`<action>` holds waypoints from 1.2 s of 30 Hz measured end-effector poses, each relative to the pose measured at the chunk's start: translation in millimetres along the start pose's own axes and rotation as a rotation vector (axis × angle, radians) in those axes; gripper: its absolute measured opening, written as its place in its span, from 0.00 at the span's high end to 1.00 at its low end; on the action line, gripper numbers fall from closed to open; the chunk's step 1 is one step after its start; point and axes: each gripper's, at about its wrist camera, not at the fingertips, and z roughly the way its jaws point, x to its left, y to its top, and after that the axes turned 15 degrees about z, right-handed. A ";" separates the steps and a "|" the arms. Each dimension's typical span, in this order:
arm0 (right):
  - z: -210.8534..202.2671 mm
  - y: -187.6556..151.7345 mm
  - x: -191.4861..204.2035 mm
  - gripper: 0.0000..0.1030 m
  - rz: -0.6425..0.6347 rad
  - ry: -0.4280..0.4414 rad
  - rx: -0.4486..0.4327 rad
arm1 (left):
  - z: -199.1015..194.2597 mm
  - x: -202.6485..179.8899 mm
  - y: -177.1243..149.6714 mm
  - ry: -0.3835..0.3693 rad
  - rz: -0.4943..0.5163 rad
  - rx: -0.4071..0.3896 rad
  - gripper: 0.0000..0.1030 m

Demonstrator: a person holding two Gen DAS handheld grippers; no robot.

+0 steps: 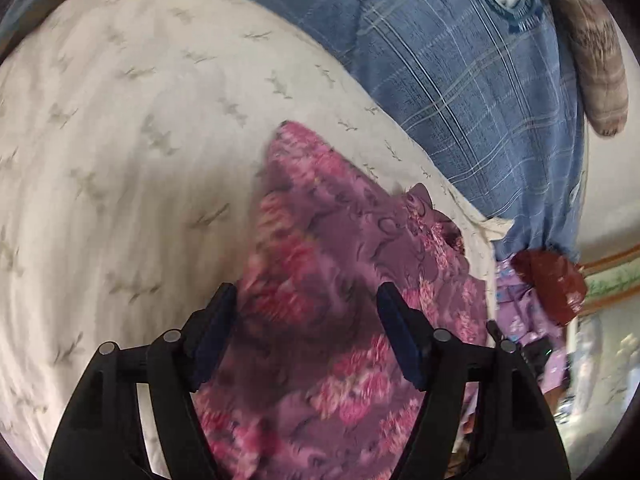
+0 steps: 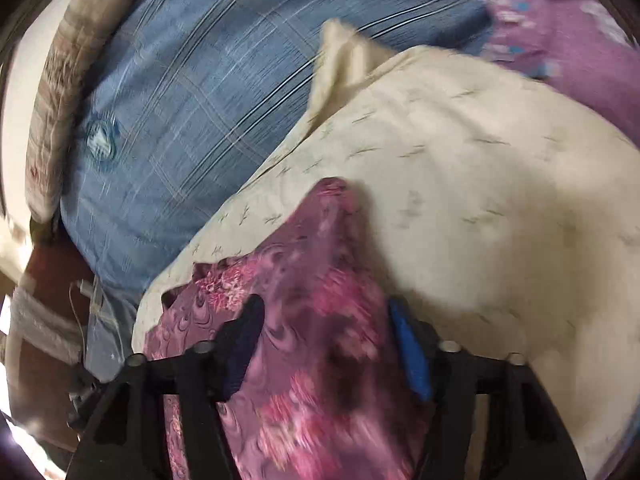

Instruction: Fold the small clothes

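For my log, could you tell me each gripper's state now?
Left gripper: open over the floral garment.
Right gripper: open over that garment.

In my left wrist view the floral garment (image 1: 320, 280) lies on the cream sheet (image 1: 120, 140), running from between my left gripper (image 1: 306, 332) fingers toward one o'clock. The sheet spreads to nine and eleven o'clock; the plaid cloth (image 1: 460, 80) lies behind it at one o'clock. In my right wrist view the garment (image 2: 312, 320) sits between my right gripper (image 2: 324, 344) fingers, the sheet (image 2: 480, 200) at two o'clock, the plaid cloth (image 2: 180, 120) at eleven.
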 end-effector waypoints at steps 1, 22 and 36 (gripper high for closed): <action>6.3 4.2 9.0 0.91 -0.038 -0.014 0.012 | 1.1 -5.3 2.6 -0.008 0.019 -0.004 0.55; -70.1 -59.4 14.5 0.71 -0.118 0.004 -0.081 | -26.6 -49.4 -27.9 0.262 0.163 -0.097 0.57; -79.3 -110.7 -16.9 0.51 -0.090 -0.083 -0.001 | -61.7 -77.4 -63.8 0.305 0.231 -0.111 0.40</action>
